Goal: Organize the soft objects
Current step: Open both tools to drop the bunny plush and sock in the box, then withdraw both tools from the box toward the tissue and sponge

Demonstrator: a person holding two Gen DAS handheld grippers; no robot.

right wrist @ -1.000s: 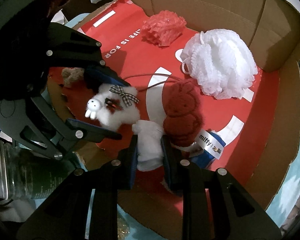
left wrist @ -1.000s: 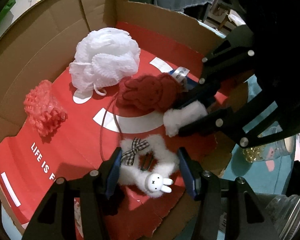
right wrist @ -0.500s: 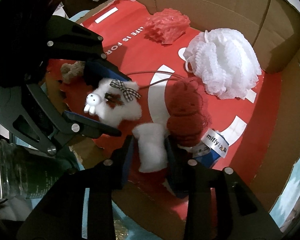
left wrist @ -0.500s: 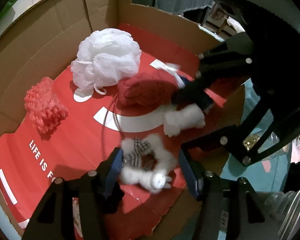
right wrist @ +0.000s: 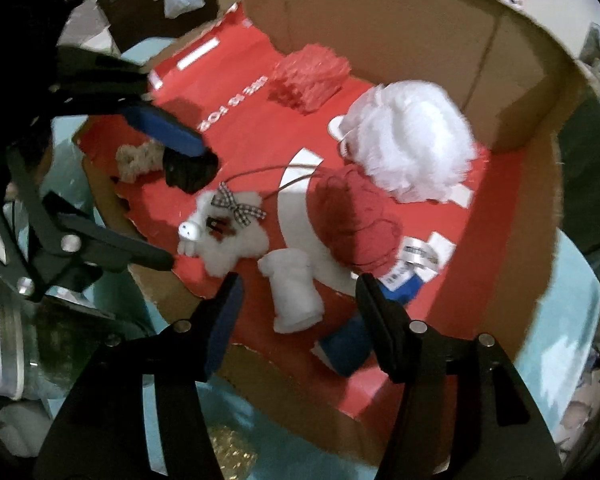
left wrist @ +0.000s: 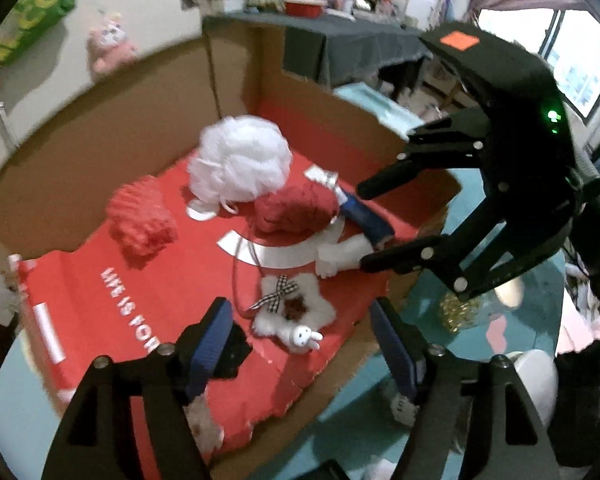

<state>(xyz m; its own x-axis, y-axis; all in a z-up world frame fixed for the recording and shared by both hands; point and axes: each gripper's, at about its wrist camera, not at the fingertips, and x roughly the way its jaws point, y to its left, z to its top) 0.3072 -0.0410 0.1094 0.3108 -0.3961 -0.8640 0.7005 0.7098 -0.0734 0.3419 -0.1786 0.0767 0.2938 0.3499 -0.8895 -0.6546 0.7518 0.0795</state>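
The white fluffy rabbit charm (left wrist: 296,314) lies loose on the red floor of the cardboard box (left wrist: 112,148), near its torn front edge, directly ahead of the left tongs (left wrist: 304,344), which hang released and empty. The right tongs (right wrist: 300,312), likewise spread and empty, straddle the red plush doll's white leg (right wrist: 294,292), whose long axis points toward them.

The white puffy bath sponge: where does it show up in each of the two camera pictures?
Left wrist view: the white bath sponge sits upper centre, at the back of the cardboard box.
Right wrist view: the sponge sits upper right, by the back wall.
Shared landmark: the dark red plush lies against it in both.
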